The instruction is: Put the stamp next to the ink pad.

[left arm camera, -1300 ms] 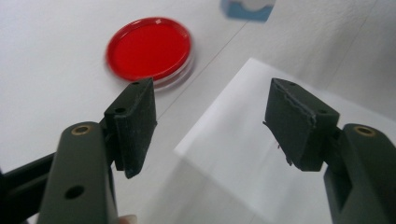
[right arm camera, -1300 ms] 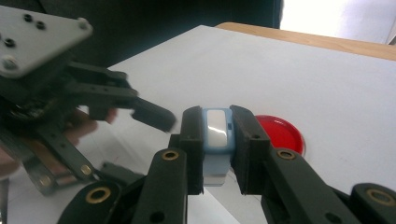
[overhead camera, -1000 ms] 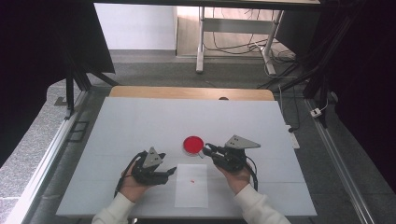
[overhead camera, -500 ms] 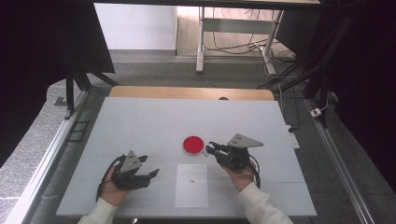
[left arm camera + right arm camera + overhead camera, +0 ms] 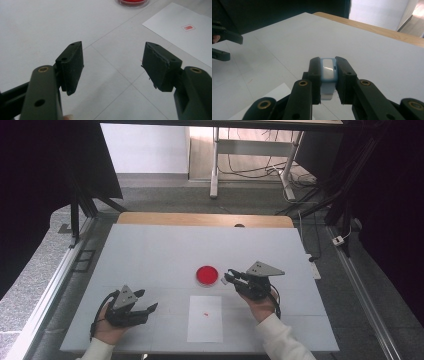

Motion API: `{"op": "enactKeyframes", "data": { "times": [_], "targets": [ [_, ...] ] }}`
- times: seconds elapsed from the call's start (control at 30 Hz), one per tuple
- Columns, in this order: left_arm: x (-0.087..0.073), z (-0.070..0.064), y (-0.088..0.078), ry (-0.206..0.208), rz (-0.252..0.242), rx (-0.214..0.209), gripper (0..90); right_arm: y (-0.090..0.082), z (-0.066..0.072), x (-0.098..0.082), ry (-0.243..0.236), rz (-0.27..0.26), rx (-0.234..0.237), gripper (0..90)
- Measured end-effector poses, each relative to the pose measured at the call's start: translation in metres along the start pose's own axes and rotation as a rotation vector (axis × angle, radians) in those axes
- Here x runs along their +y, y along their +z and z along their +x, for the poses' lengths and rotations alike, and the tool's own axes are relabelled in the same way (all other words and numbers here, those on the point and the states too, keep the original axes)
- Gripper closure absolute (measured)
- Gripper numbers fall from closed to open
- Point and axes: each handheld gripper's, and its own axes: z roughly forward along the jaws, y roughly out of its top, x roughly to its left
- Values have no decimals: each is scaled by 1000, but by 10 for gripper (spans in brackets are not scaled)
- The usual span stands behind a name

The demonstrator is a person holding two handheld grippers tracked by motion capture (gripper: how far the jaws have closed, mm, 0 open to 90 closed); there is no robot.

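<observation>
Blue-and-white stamp (image 5: 328, 72) pinched in right tongs (image 5: 328, 75); left tongs (image 5: 112, 65) wide, empty.

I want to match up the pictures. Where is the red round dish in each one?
High view: the red round dish sits mid-table, just left of the right tool, above the white paper.
Left gripper view: its near rim peeks in at the top edge, right of centre.
Right gripper view: not in this picture.
Shared landmark: the white paper with its small red stamp mark, lying just below the dish.
</observation>
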Motion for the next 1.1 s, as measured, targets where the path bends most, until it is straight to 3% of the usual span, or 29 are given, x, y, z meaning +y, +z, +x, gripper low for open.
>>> {"op": "enactKeyframes", "data": {
  "times": [0.83,1.1],
  "targets": [
    [-3,3,4,6,14,3,334,14,-30,-1,-2,32,-95,754],
    [-3,3,5,12,23,7,334,31,-36,-7,-15,82,-104,753]
  ]
}}
